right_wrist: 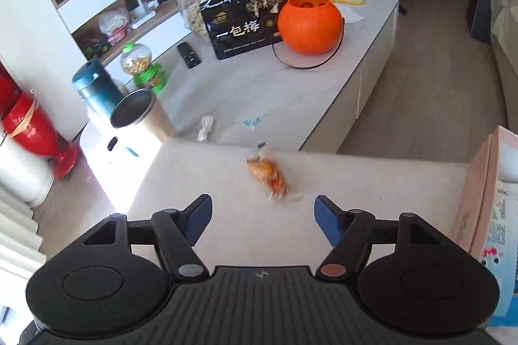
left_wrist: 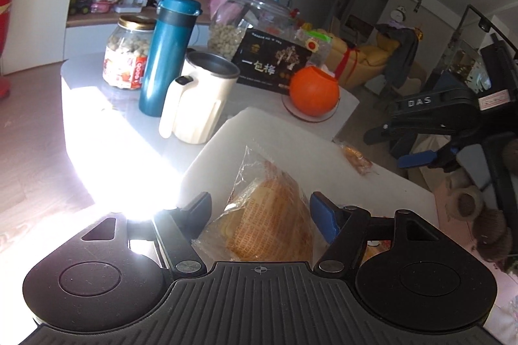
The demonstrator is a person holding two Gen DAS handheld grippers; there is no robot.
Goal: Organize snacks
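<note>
Left wrist view: left gripper [left_wrist: 259, 203] spread wide around a wrapped pastry [left_wrist: 272, 222], one finger on each side of the clear packet. Hard to tell whether the pads touch the wrapper; no squeeze visible. Pastry lying on a white board [left_wrist: 291, 131], on the near side of the orange pumpkin bucket [left_wrist: 314, 90]. Small orange snack packet [left_wrist: 357, 158] also on the board, near its edge, nearer the camera than the bucket and a little to its right. Behind the bucket and touching it, a black box with gold tree print [left_wrist: 272, 63]. Behind that box, a large glass jar with a knob lid [left_wrist: 259, 8]. Left of the bucket on the grey tabletop [left_wrist: 103, 105], in order outward: cream mug [left_wrist: 197, 105], blue flask [left_wrist: 165, 53], jar of nuts with a gold lid [left_wrist: 126, 53]. Strong sun glare across the tabletop, well left of the bucket.

Right wrist view: right gripper [right_wrist: 262, 209] spread, nothing between its fingers. Small orange snack packet blurred, just ahead of the fingertips and apart from them, on the board, well short of the bucket. Left of the bucket, past the black box, a black remote [right_wrist: 188, 54], then a green-based candy dispenser [right_wrist: 145, 66]. Far right of the bucket and nearer the camera, a pink carton [right_wrist: 485, 199] beside the board.
</note>
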